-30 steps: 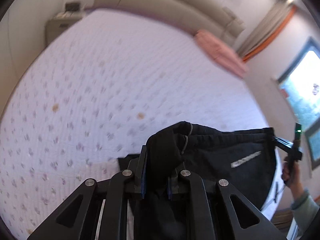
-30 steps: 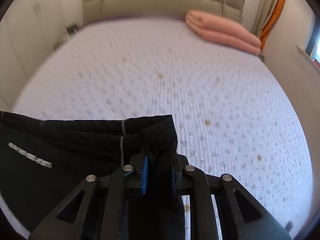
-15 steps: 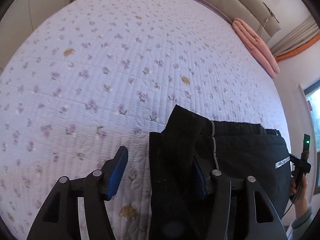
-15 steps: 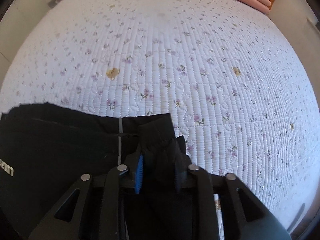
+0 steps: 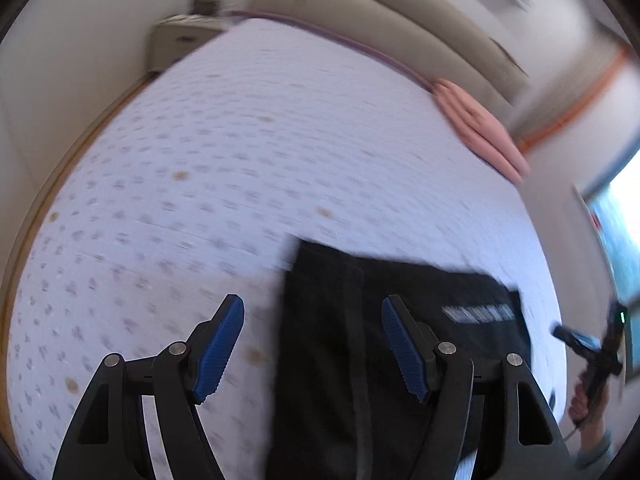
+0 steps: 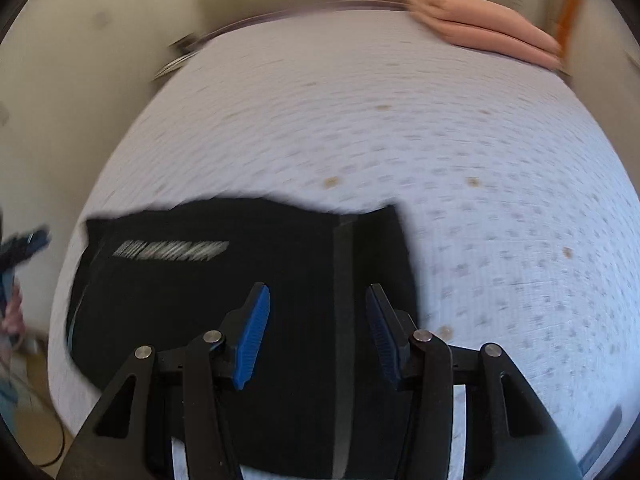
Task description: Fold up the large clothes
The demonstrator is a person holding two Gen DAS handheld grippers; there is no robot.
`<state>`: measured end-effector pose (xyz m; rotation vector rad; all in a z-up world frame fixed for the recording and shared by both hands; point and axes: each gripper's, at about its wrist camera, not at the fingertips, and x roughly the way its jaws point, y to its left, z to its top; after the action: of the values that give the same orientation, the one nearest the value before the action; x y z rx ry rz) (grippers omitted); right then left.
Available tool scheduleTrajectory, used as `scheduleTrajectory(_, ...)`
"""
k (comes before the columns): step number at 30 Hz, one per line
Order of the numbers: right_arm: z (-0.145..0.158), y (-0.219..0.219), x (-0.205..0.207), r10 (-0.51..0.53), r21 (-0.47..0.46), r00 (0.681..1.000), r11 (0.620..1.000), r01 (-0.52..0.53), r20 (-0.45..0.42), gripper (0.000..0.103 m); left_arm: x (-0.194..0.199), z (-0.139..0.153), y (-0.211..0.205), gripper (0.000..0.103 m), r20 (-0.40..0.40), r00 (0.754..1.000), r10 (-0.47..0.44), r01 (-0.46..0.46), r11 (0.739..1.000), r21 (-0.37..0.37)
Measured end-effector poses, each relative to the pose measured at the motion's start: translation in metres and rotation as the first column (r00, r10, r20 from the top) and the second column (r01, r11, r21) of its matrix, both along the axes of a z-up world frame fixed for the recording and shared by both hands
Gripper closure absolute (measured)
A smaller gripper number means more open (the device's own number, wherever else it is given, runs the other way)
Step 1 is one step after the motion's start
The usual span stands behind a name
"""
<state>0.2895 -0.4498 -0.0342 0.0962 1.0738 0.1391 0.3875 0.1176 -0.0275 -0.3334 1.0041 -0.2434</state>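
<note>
My left gripper [image 5: 312, 344] has its jaws wide apart with nothing between the blue pads [image 5: 218, 350]; its right finger sits over the black garment [image 5: 360, 320] and its left finger over bare bedspread. My right gripper [image 6: 318, 330] is spread as well, holding nothing, and both of its fingers hang above the same black garment [image 6: 240, 288]. That garment lies flat on the near part of the bed [image 6: 480, 160], folded into a rough rectangle, with a pale printed strip [image 6: 172, 250] near its left end in the right wrist view and a grey seam line [image 6: 342, 280] running between my right fingers. In the left wrist view the other gripper [image 5: 592, 348] shows at the far right edge, beside the garment's end. The bedspread is white with small purple flowers. A folded pink blanket [image 6: 484, 36] lies at the far corner by the beige headboard [image 5: 380, 28], and a nightstand [image 5: 180, 40] stands left of the bed. Both views are blurred.
</note>
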Motion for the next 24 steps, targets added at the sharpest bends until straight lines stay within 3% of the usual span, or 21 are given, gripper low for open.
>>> scheduleTrajectory(4,-0.014,0.049,-0.018,0.087,0.01,0.996,0.996,-0.087,-0.032,0.05,-0.04,-0.004,-0.081,0.03,0.006,0.991,-0.132,0.131,0.989,0.075)
scheduleTrajectory(8,-0.061,0.074,-0.015,0.086,-0.09,0.989,0.991,-0.097,-0.118,0.05,-0.055,-0.052,-0.135,0.03,-0.084,0.981,-0.172,0.185,0.967,0.173)
scheduleTrajectory(12,-0.111,0.074,-0.01,0.056,-0.051,0.974,0.996,-0.069,-0.217,0.05,-0.049,-0.102,-0.136,0.028,-0.193,0.974,-0.117,0.142,0.982,0.122)
scheduleTrajectory(24,-0.125,0.087,-0.017,0.034,-0.114,0.987,0.992,-0.053,-0.159,0.049,-0.047,-0.113,-0.138,0.023,-0.165,0.981,-0.105,0.13,0.98,0.148)
